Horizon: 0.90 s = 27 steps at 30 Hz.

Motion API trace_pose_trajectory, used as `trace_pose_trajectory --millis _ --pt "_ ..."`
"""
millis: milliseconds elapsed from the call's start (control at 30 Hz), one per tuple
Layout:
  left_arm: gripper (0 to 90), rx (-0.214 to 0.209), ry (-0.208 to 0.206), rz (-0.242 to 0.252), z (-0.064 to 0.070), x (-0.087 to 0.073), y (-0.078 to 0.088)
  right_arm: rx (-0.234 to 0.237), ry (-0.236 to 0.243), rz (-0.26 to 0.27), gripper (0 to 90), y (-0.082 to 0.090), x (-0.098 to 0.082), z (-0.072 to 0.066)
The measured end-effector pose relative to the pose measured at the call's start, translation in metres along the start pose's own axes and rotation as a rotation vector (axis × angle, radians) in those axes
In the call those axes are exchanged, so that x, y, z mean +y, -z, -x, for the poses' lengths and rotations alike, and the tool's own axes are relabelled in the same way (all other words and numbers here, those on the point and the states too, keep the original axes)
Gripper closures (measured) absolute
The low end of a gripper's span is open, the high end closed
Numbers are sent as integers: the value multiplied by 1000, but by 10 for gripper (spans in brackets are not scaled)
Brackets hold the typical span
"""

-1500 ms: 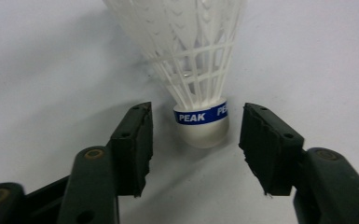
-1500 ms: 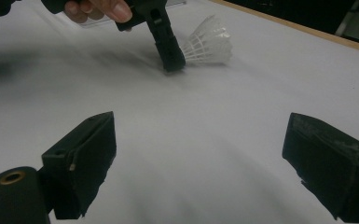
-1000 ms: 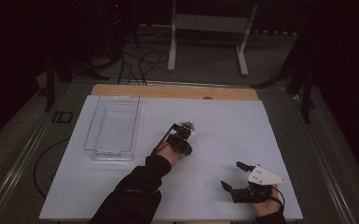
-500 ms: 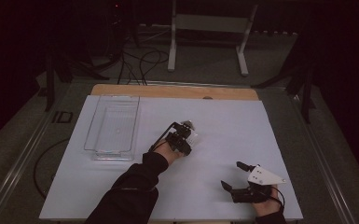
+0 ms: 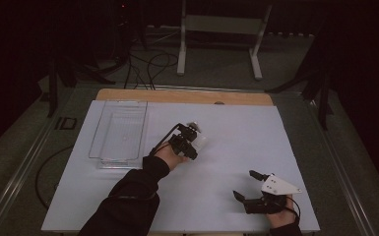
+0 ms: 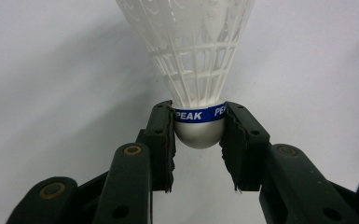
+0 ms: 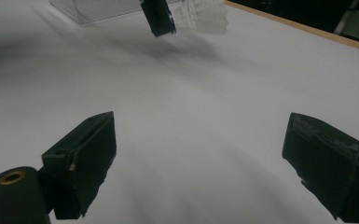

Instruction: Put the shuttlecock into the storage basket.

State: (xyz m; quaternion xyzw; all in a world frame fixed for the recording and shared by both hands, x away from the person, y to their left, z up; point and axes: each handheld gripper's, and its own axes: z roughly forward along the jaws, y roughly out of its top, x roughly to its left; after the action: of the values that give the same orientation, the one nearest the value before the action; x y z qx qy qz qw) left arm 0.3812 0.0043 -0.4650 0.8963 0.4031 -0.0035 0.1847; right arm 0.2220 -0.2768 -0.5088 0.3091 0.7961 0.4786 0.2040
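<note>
Gripping a white plastic shuttlecock (image 6: 199,60) by its rounded cork base, the left gripper (image 6: 198,140) has its two black jaws closed against either side of the cork, level with a blue band (image 6: 199,113) that reads "PEAK". The left gripper view shows the netted skirt flaring away from the jaws toward the top of the frame, with the white table surface behind it.

From the high view, the shuttlecock (image 5: 199,139) sits near the middle of the white table (image 5: 236,147), at the tip of the left gripper (image 5: 187,142), which is carried by a hand reaching in from a dark sleeve (image 5: 128,201). Whether the skirt touches the table or hangs just above it cannot be determined.

A clear plastic tray (image 5: 119,132) lies to the left of the shuttlecock, close beside the left hand, toward the table's far-left area. Nothing can be made out inside it.

The right gripper (image 5: 251,189) rests low near the table's near-right edge, well apart from the shuttlecock. Its jaws stand wide apart with nothing between them, as the right gripper view confirms: only bare white table shows between the two black pads (image 7: 86,158). That view also catches the shuttlecock (image 7: 203,16) and tray (image 7: 98,9), blurred, farther off.

A wooden strip (image 5: 177,96) borders the table's far edge.
</note>
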Motion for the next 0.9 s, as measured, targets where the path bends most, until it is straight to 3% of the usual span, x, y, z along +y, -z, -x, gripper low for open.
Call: trace_pose_trajectory --millis 467,833,900 --pt "659 -26 -94 -11 2 -12 19 6 -1 1 99 -1 0 0" --pt "659 -49 -213 -82 6 -20 30 11 -3 2 99 -1 -1 0" --pt "659 -52 -216 -84 6 -21 33 11 -3 2 99 -1 0 0"
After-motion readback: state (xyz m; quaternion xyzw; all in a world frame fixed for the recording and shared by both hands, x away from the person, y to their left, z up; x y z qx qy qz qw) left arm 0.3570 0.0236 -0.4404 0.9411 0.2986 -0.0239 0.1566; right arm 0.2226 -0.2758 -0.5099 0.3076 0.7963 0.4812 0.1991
